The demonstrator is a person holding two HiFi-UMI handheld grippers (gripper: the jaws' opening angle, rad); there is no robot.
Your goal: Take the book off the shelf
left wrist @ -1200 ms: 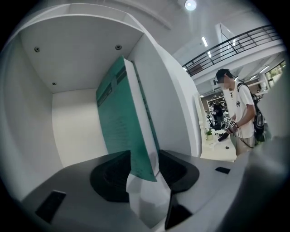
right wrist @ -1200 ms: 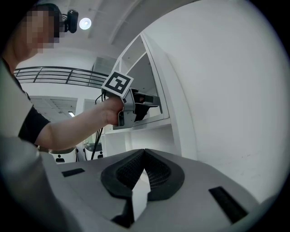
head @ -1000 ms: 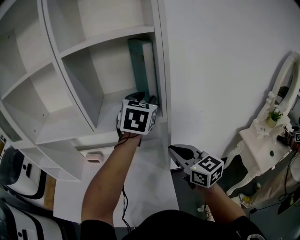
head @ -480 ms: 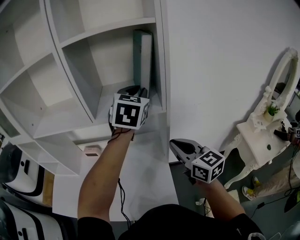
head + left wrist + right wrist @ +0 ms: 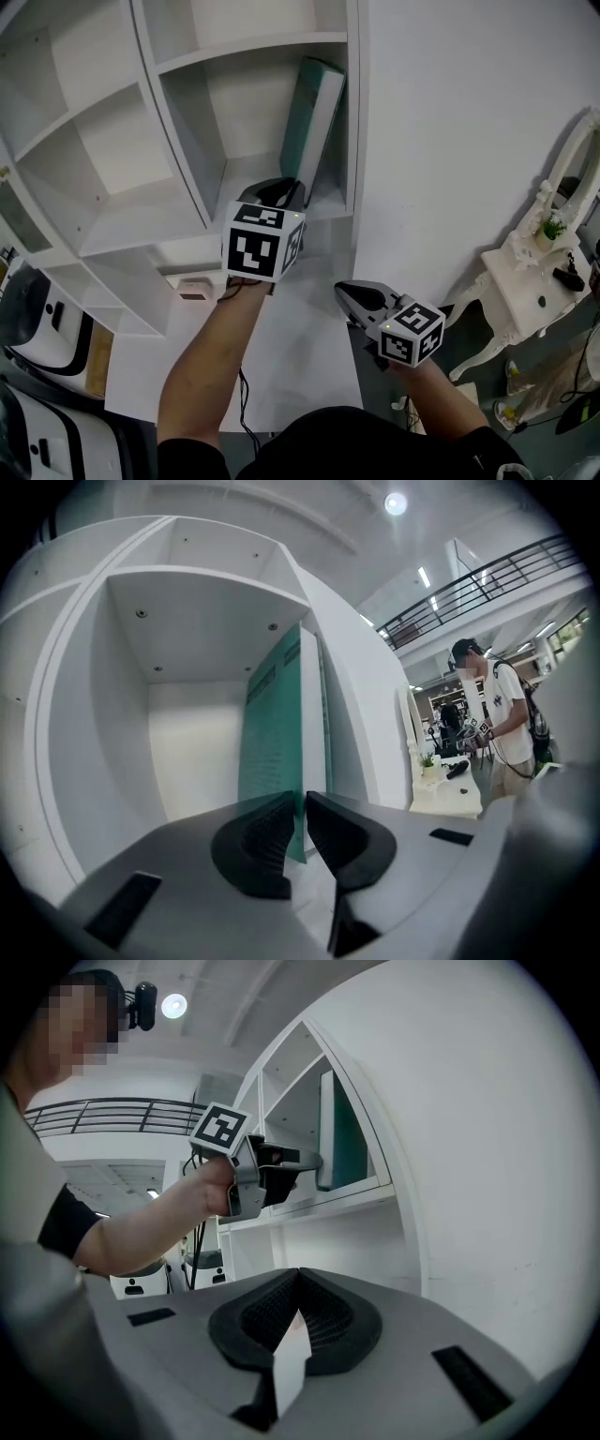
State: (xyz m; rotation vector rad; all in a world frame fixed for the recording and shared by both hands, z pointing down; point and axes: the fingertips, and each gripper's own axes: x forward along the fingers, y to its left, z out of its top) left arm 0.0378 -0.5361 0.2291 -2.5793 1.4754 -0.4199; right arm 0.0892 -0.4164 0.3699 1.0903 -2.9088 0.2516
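Note:
A teal book (image 5: 314,122) with white pages stands tilted in the right-hand compartment of the white shelf (image 5: 187,141), its top leaning toward the side wall. My left gripper (image 5: 286,192) reaches into that compartment at the book's lower edge. In the left gripper view the jaws are closing, and the pads of the left gripper (image 5: 304,808) pinch the book (image 5: 277,752) at its bottom corner. My right gripper (image 5: 345,292) hangs below the shelf, shut with nothing in it. The right gripper view shows the right gripper (image 5: 298,1283) shut, with the book (image 5: 342,1138) and left gripper (image 5: 309,1160) above it.
The shelf's side panel (image 5: 356,112) stands right beside the book. A white dressing table with a mirror (image 5: 534,272) is at the right. White machines (image 5: 37,337) stand at the lower left. A person (image 5: 497,724) stands in the distance.
The book has gone from upright to tilted, its lower end drawn toward me. The left gripper's jaws have narrowed onto it. The right gripper stays low, about where it was.

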